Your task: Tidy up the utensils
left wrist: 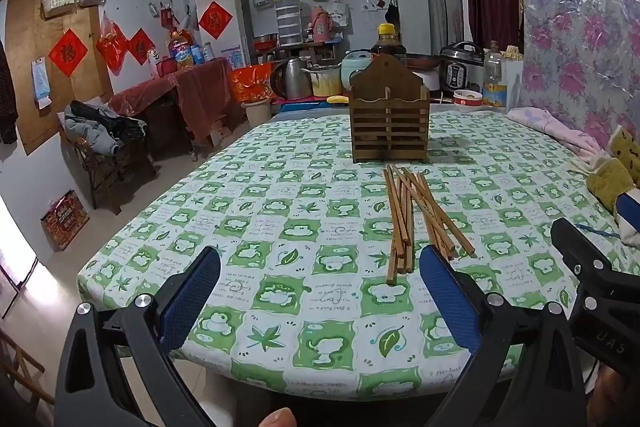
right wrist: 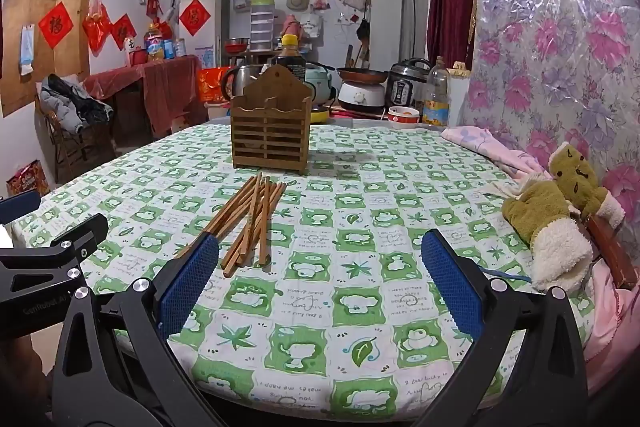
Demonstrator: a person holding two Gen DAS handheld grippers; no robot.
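Several wooden chopsticks (left wrist: pixel 416 217) lie in a loose pile on the green-and-white patterned tablecloth (left wrist: pixel 280 227); the right wrist view has the same chopsticks (right wrist: pixel 250 223) left of centre. Behind them stands a slatted wooden utensil holder (left wrist: pixel 389 117), upright, with the holder (right wrist: pixel 271 131) also in the right wrist view. My left gripper (left wrist: pixel 320 291) is open above the near table edge, the pile just beyond its right finger. My right gripper (right wrist: pixel 320 279) is open too, with the pile's near ends by its left finger. Neither holds anything.
A pink cloth (right wrist: pixel 488 151) and green plush mittens (right wrist: pixel 552 219) lie along the table's right side by a floral-covered wall. Behind the table stand a kettle (left wrist: pixel 294 77), pots, a pressure cooker (left wrist: pixel 460 67) and bottles. A chair piled with clothes (left wrist: pixel 100 131) stands left.
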